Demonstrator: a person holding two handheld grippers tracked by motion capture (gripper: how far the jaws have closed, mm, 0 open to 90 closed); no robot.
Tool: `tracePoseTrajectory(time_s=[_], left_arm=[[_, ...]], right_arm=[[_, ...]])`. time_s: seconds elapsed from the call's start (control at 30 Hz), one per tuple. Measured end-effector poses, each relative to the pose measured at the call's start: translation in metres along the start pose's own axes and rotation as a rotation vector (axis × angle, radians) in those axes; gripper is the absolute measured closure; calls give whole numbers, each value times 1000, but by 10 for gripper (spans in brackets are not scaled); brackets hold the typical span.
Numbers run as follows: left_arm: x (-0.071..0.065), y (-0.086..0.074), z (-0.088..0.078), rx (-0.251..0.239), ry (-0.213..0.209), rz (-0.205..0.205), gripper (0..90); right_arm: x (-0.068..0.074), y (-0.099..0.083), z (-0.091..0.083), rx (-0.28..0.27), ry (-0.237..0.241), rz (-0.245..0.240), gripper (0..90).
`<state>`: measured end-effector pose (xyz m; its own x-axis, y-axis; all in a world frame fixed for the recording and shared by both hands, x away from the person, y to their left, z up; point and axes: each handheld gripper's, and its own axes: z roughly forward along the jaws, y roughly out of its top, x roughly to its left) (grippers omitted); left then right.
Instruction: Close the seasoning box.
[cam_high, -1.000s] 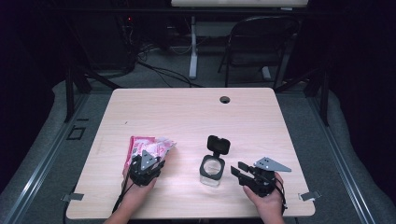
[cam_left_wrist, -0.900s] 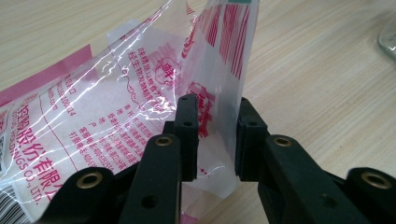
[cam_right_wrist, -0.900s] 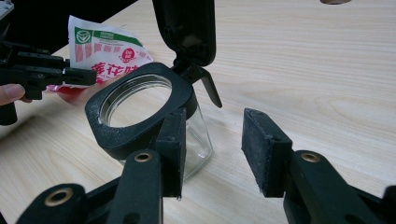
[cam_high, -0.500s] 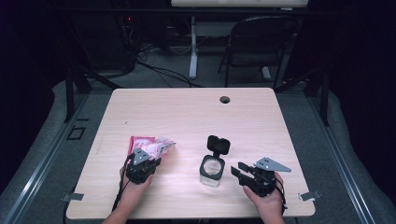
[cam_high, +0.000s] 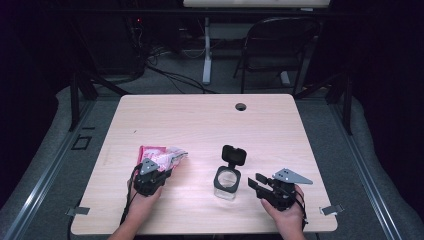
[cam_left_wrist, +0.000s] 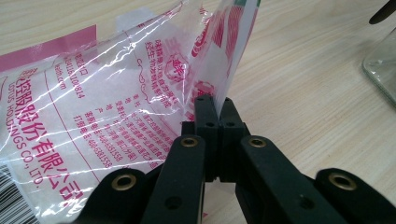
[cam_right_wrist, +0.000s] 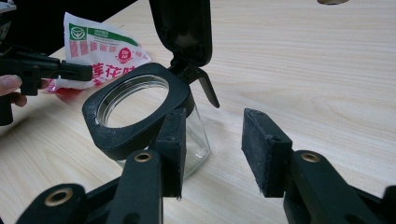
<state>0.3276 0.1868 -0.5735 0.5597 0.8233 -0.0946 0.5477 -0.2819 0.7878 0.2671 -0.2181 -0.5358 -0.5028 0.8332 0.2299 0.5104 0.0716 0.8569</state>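
At the lower left of the pale wooden table (cam_high: 200, 120), your left gripper (cam_high: 159, 172) has just clamped the pink snack bag (cam_high: 162, 155), the open-lidded glass jar (cam_high: 227, 181) stands lower centre, your right gripper (cam_high: 257, 182) gapes empty beside it, and a folding chair (cam_high: 272, 47) waits in the dark room.

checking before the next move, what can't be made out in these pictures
- What the plastic bag holds: in the left gripper view the printed film hides it; in the high view it is too small.
- The bag edge pinched in the left gripper: the closed jaws cover it.
- The glass jar base: in the right gripper view its black rim and the right gripper hide it.
- The jar's flip lid: cut off by the top edge there.
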Motion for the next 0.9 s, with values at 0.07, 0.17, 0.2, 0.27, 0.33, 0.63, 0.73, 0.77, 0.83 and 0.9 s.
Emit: tracePoseTrajectory(time_s=[0.07, 0.17, 0.2, 0.27, 0.33, 0.63, 0.73, 0.77, 0.83, 0.9], left_arm=[[0, 0, -1, -2, 0, 0, 900], [1, 2, -3, 0, -9, -2, 900], [2, 2, -4, -4, -8, 1, 900], [2, 3, -7, -10, -8, -5, 900], [3, 4, -9, -20, -6, -10, 900], [8, 9, -24, -44, 2, -13, 900], [12, 11, -34, -67, 9, -30, 900], [14, 12, -37, -75, 12, -32, 900], [18, 14, -43, -90, 20, -48, 900], [22, 16, -49, -101, 24, -55, 900]], right_arm=[[0, 0, 0, 1, 0, 0, 605], [0, 0, 0, -3, 2, 1, 605], [0, 0, 0, -1, 1, 1, 605], [-1, 0, -1, -3, 0, 4, 605], [-1, 0, -1, -3, -1, 3, 605], [-3, 0, -2, -6, -2, 4, 605], [-3, 1, -3, -8, -3, 4, 605], [-3, 1, -4, -8, -2, 3, 605], [-4, 0, -4, -7, -3, 6, 605], [-5, 0, -4, -7, -4, 8, 605]])
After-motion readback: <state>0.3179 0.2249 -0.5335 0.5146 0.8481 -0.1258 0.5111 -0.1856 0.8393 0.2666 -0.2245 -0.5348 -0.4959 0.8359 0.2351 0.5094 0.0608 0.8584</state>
